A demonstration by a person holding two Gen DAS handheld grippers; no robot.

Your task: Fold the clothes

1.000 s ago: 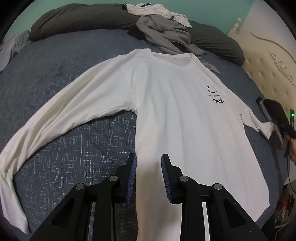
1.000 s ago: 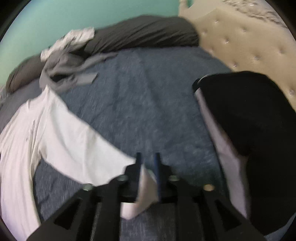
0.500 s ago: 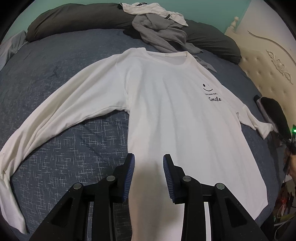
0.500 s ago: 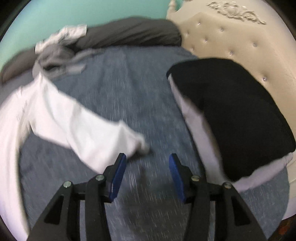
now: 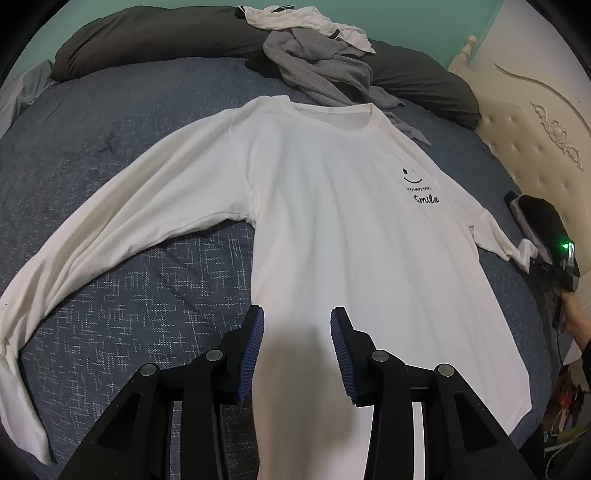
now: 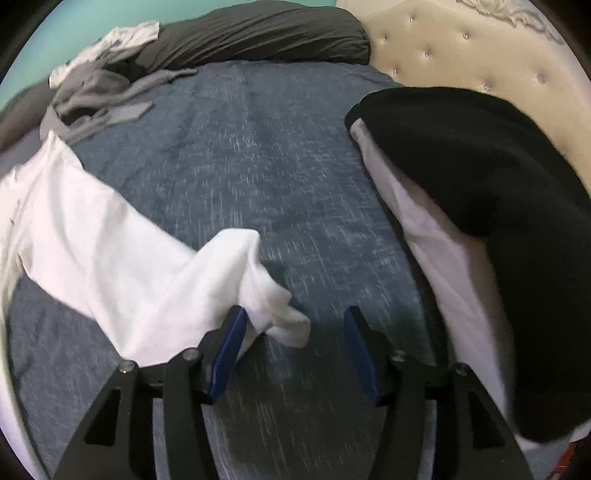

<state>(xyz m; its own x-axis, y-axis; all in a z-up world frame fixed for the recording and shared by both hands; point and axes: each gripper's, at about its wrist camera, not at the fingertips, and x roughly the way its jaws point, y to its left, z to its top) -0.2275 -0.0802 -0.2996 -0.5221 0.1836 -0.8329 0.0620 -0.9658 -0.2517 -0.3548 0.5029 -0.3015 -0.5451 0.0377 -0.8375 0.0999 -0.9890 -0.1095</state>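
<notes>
A bed (image 5: 122, 122) with a blue-grey patterned cover fills both views, and a cream tufted headboard (image 6: 480, 51) stands along one side of it. A long dark bolster (image 5: 155, 40) lies along the far edge of the bed in front of a green wall.

The white long-sleeved shirt (image 5: 343, 229) lies spread flat, front up, in the middle of the bed, collar toward the bolster and hem toward the left wrist camera. It bears a small black smiley and the word "Smile" on the chest. One sleeve runs out long across the cover to the left of that view; the other sleeve (image 6: 122, 251) reaches toward the headboard side, and its cuff is bunched and lies crumpled on the cover.

A black and white pillow (image 6: 472, 192) lies beside the headboard, near that cuff. A heap of grey clothes (image 5: 325, 74) with a white garment (image 5: 306, 18) on top sits against the bolster, just beyond the shirt's collar.

The left claw (image 5: 297, 332) hovers over the lower part of the shirt near its side edge, its jaws partly apart and opening, with only flat cloth seen between them and nothing gripped. The right claw (image 6: 293, 332) is low over the bunched cuff, its jaws opening; the cuff lies between them against the left pad, and the right pad stands clear of it.
</notes>
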